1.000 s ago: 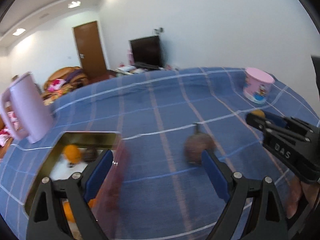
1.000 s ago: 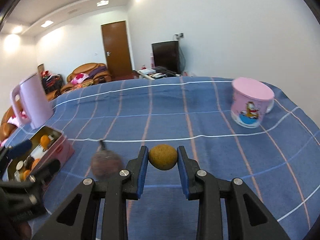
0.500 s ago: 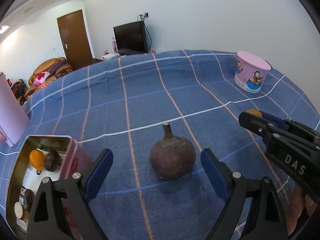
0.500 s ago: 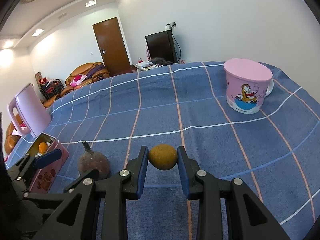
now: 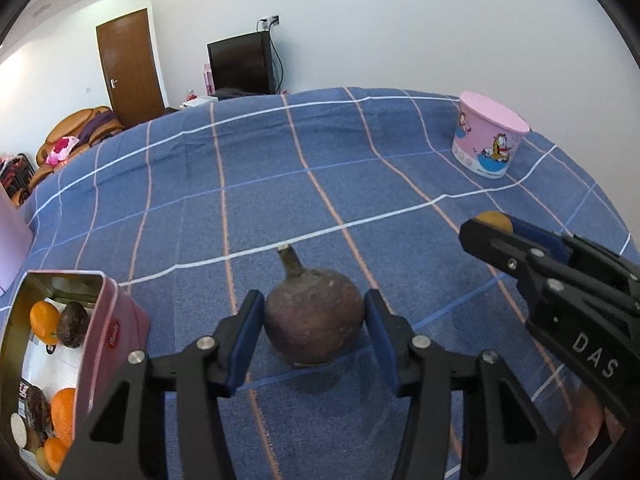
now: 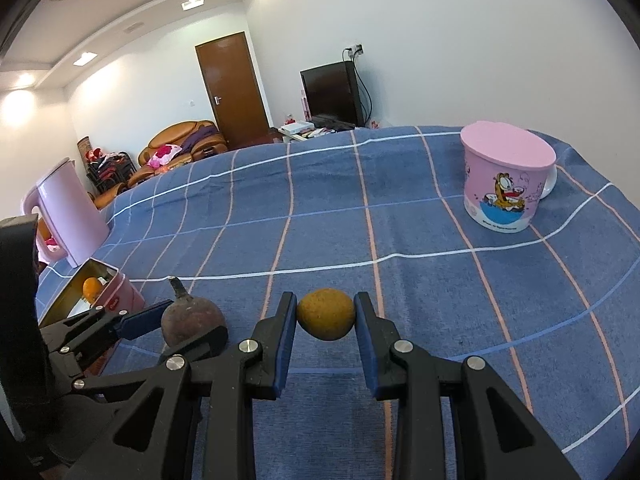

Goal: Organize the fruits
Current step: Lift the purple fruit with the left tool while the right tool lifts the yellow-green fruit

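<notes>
Table under blue plaid cloth carries everything.

Pink kettle stands at the far left edge, pink cartoon mug with its lid on at far right; both well clear of the work.

Open pink tin sits at near left, just beside the left gripper. It already holds oranges and a few dark fruits, so that reads as the drop target.

Left gripper: its jaws have just been closing, and the fingers now sit against both sides of the mangosteen. The fruit rests on the cloth, stem up and tilted away from the camera. Pads look in contact, grip at mid-height on the widest part.

Right gripper: fingers narrow, clamped on a small yellow-brown round fruit, probably a longan or similar. It is low over the cloth, just right of the mangosteen; can't tell if it is lifted clear.

Step in hand, my read: grasp phase on the mangosteen, two-handed pick, right side done.

Next move needs:
- confirm the squeeze is firm; round hard shell can roll out
- lift straight up before any travel
- carry left over the tin wall, clear the rim
- set down in a free spot, not on the oranges
- keep the right gripper out of the left one's path, they are close
</notes>
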A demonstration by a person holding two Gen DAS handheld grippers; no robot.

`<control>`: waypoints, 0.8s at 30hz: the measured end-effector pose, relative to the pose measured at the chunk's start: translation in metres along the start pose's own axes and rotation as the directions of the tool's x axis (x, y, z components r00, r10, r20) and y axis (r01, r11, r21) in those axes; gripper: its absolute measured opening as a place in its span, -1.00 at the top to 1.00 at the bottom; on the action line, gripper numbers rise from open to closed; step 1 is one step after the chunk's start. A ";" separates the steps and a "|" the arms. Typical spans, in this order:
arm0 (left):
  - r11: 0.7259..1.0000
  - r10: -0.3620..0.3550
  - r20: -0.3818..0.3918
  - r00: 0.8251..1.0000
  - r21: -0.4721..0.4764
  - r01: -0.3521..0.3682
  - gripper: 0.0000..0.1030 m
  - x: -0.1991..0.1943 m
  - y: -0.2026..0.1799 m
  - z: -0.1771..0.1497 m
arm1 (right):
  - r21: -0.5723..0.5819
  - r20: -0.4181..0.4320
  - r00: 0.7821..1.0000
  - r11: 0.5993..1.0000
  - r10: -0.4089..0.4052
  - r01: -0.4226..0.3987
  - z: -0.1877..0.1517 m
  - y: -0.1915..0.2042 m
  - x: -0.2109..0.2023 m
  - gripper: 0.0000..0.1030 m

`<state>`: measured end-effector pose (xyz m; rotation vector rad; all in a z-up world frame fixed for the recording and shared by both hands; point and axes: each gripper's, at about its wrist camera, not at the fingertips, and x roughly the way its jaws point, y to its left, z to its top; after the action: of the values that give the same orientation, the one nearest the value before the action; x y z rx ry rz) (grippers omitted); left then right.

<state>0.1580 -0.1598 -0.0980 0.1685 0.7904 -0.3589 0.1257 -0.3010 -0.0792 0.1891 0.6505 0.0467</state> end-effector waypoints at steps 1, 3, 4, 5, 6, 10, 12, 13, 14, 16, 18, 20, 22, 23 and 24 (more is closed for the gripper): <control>1.000 -0.001 0.001 1.000 -0.008 0.001 -0.04 -0.001 0.002 0.000 | -0.002 0.003 1.000 1.000 -0.001 0.001 0.000 0.000 -0.001 0.40; 1.000 0.007 0.002 1.000 -0.016 -0.007 -0.04 -0.001 0.004 -0.001 | -0.007 0.011 1.000 1.000 -0.004 0.004 0.000 0.001 -0.002 0.40; 1.000 0.014 0.003 1.000 -0.021 -0.014 -0.04 -0.002 0.005 -0.001 | -0.009 0.015 1.000 1.000 -0.005 0.005 0.000 0.001 -0.003 0.40; 1.000 0.017 0.004 1.000 -0.026 -0.017 -0.04 -0.002 0.006 -0.002 | -0.010 0.020 1.000 1.000 -0.006 0.006 0.000 0.002 -0.004 0.40; 0.999 0.021 0.006 1.000 -0.035 -0.021 -0.04 -0.003 0.008 -0.002 | -0.012 0.027 1.000 1.000 -0.006 0.006 -0.001 0.002 -0.006 0.40; 0.997 0.039 0.017 0.999 -0.068 -0.038 -0.04 -0.005 0.015 -0.003 | -0.019 0.047 0.999 1.000 -0.008 0.009 -0.001 0.004 -0.010 0.40; 0.996 0.049 0.030 0.998 -0.070 -0.047 -0.04 -0.008 0.015 -0.003 | -0.023 0.059 0.998 1.000 -0.008 0.010 -0.002 0.004 -0.013 0.40; 0.996 0.058 0.037 0.998 -0.068 -0.055 -0.04 -0.009 0.015 -0.004 | -0.025 0.063 0.998 1.000 -0.009 0.011 -0.001 0.005 -0.014 0.40; 0.996 0.064 0.045 0.997 -0.066 -0.061 -0.04 -0.011 0.014 -0.004 | -0.028 0.068 0.998 1.000 -0.009 0.011 -0.002 0.006 -0.015 0.40; 0.996 0.076 0.062 0.995 -0.058 -0.072 -0.04 -0.014 0.012 -0.004 | -0.033 0.078 0.997 0.999 -0.010 0.013 -0.002 0.006 -0.017 0.40; 0.995 0.088 0.079 0.993 -0.053 -0.084 -0.04 -0.017 0.011 -0.005 | -0.037 0.088 0.996 0.999 -0.012 0.015 -0.002 0.007 -0.019 0.40; 0.994 0.099 0.096 0.990 -0.057 -0.094 -0.04 -0.020 0.011 -0.005 | -0.040 0.098 0.995 0.999 -0.012 0.016 -0.002 0.008 -0.021 0.40; 0.993 0.104 0.108 0.989 -0.061 -0.098 -0.04 -0.023 0.012 -0.006 | -0.044 0.110 0.994 0.999 -0.014 0.019 -0.002 0.009 -0.023 0.40; 0.993 0.106 0.116 0.988 -0.064 -0.100 -0.04 -0.025 0.013 -0.006 | -0.046 0.116 0.993 0.999 -0.014 0.020 -0.003 0.009 -0.024 0.40; 0.993 0.109 0.122 0.987 -0.066 -0.102 -0.04 -0.026 0.013 -0.006 | -0.051 0.125 0.992 0.998 -0.016 0.023 -0.003 0.010 -0.026 0.40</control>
<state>0.1419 -0.1395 -0.0835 0.1303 0.6645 -0.2430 0.1036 -0.2932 -0.0641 0.1344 0.5261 0.0328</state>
